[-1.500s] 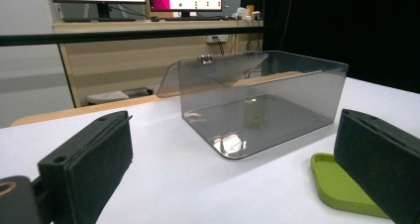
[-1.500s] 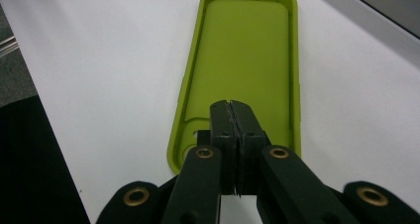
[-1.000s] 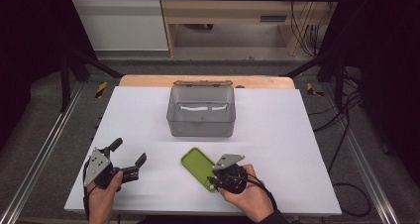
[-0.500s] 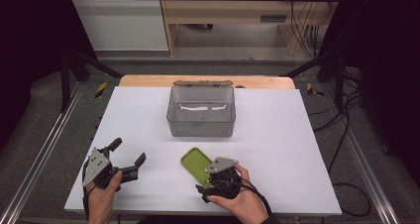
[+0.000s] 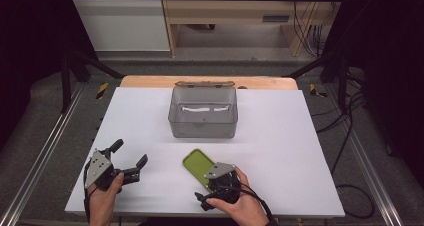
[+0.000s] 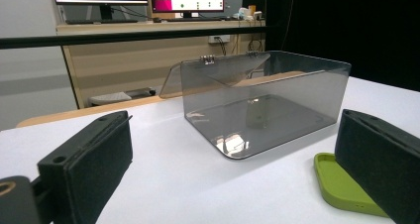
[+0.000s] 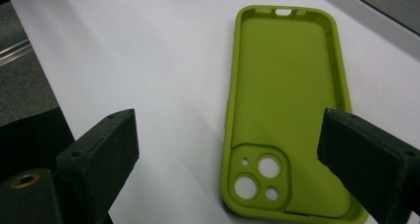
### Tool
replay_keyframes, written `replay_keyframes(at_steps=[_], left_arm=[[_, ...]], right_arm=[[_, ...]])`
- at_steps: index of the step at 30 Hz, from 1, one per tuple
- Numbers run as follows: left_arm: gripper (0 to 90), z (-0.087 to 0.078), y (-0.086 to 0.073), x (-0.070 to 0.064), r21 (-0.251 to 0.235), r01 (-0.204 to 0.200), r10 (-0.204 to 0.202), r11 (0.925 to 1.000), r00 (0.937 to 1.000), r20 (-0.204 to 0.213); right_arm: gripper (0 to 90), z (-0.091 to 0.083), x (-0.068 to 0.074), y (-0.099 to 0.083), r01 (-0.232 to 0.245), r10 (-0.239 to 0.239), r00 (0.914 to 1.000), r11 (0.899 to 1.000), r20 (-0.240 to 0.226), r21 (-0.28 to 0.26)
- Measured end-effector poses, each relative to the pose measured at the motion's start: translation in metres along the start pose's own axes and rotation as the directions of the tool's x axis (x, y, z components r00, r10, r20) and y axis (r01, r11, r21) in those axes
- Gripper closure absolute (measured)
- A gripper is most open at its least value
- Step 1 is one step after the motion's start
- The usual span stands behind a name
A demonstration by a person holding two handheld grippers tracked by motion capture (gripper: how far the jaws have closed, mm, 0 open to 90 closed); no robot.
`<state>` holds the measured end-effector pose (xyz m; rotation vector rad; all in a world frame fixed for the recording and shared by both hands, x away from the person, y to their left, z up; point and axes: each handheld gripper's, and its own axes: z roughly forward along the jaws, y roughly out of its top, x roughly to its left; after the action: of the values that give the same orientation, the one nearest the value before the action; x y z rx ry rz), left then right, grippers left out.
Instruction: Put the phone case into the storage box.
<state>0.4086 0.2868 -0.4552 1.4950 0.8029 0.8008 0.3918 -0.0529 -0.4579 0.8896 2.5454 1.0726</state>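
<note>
A lime-green phone case (image 5: 195, 164) lies inner side up on the white table (image 5: 300, 151), near the front middle. In the right gripper view the phone case (image 7: 287, 110) shows its camera cut-outs at the near end. My right gripper (image 7: 230, 140) is open, hovering over that end with a jaw on each side and touching nothing. From above, the right gripper (image 5: 209, 182) sits at the case's near end under a hand. My left gripper (image 5: 130, 153) is open and empty at the front left; in its own view the left gripper (image 6: 235, 154) faces the box.
A clear grey box (image 5: 203, 113) stands at the table's middle back, its hinged lid folded open behind it. In the left gripper view the box (image 6: 262, 105) is ahead and the case's corner (image 6: 341, 184) lies at lower right. Metal rails run along both table sides.
My right hand has swung the gripper left and toward the front, from beside the case to over its near end. The left gripper and the case have not moved.
</note>
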Motion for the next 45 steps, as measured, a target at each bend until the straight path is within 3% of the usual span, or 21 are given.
replay_keyframes(at_steps=[31,45], left_arm=[[1.1,0.000,0.000,0.000,-0.001,-0.005,0.005,1.0000,1.0000,0.002],[1.2,0.001,0.000,-0.003,0.006,-0.021,0.021,0.9998,0.9997,0.009]], right_arm=[[13.2,0.014,0.010,-0.005,0.015,-0.014,0.9996,0.999,-0.025,0.033],[16.3,0.019,0.004,-0.004,0.007,-0.006,0.9998,0.999,-0.020,0.040]])
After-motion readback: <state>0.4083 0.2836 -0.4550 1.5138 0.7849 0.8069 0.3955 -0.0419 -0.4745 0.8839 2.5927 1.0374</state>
